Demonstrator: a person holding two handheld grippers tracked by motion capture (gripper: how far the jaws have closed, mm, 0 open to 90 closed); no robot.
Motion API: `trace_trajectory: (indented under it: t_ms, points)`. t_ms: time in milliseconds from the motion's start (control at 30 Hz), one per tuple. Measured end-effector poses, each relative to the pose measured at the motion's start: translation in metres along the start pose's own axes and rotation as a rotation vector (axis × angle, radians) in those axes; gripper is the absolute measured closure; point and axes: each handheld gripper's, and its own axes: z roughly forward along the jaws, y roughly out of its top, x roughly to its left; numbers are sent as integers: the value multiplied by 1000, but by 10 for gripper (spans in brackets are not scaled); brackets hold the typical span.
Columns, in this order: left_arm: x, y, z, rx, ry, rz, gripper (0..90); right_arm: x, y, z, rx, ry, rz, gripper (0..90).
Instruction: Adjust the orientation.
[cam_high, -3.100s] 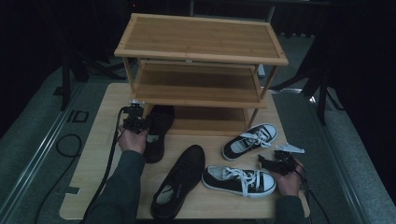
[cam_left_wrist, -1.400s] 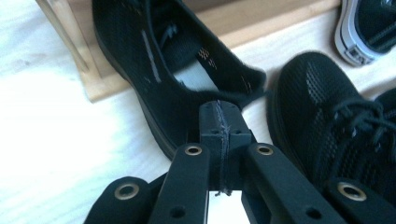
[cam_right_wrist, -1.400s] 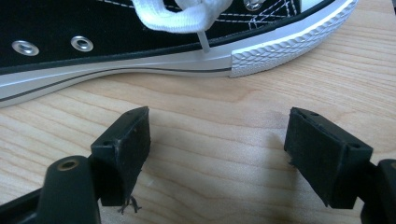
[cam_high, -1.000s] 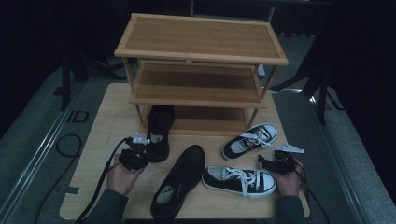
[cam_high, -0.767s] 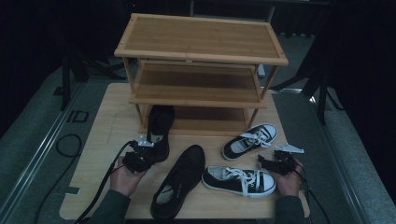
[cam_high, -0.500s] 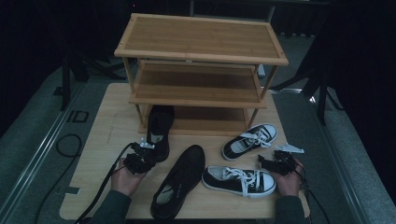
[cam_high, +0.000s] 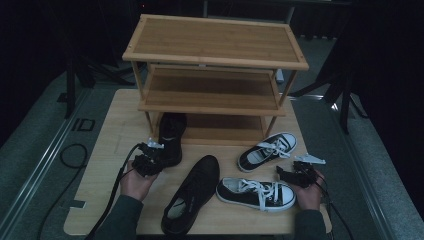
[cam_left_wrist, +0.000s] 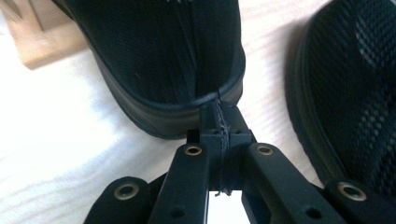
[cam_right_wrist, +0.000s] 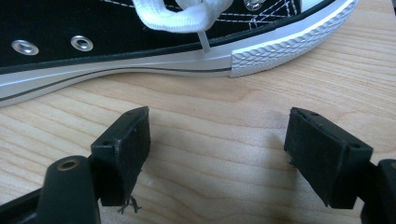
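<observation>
Black slip-on shoe (cam_high: 171, 135) lies near the desk's (cam_high: 107, 150) left edge, long axis running front to back, toe under the rack's (cam_high: 215, 65) bottom shelf, heel rim pinched by the left tongs (cam_left_wrist: 218, 122), while the right tongs (cam_right_wrist: 217, 149) rest spread beside the sneaker (cam_high: 256, 193).

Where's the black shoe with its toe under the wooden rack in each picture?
High view: black shoe left of middle, toe under the rack.
Left gripper view: its heel at top middle, just above the fingers.
Right gripper view: faces the laced sneaker instead.
Shared landmark: the pale wooden table.
</observation>
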Motion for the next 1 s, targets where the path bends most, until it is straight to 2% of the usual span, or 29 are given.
trace_trajectory:
  t_ms: [233,400,600,667,800,967,1000]
  points:
    - [0,6,2,3,16,7,894,0,0,0,0,0,0,225]
    - [-9,0,10,44,3,39,894,0,0,0,0,0,0,225]
    - [-12,-5,27,112,-22,48,894,0,0,0,0,0,0,225]
    - [-13,-5,29,124,-19,53,894,0,0,0,0,0,0,225]
    - [-8,-5,34,136,-2,40,894,0,0,0,0,0,0,225]
    - [-1,-1,33,132,-18,16,895,0,0,0,0,0,0,225]
    - [0,1,33,127,-1,11,895,0,0,0,0,0,0,225]
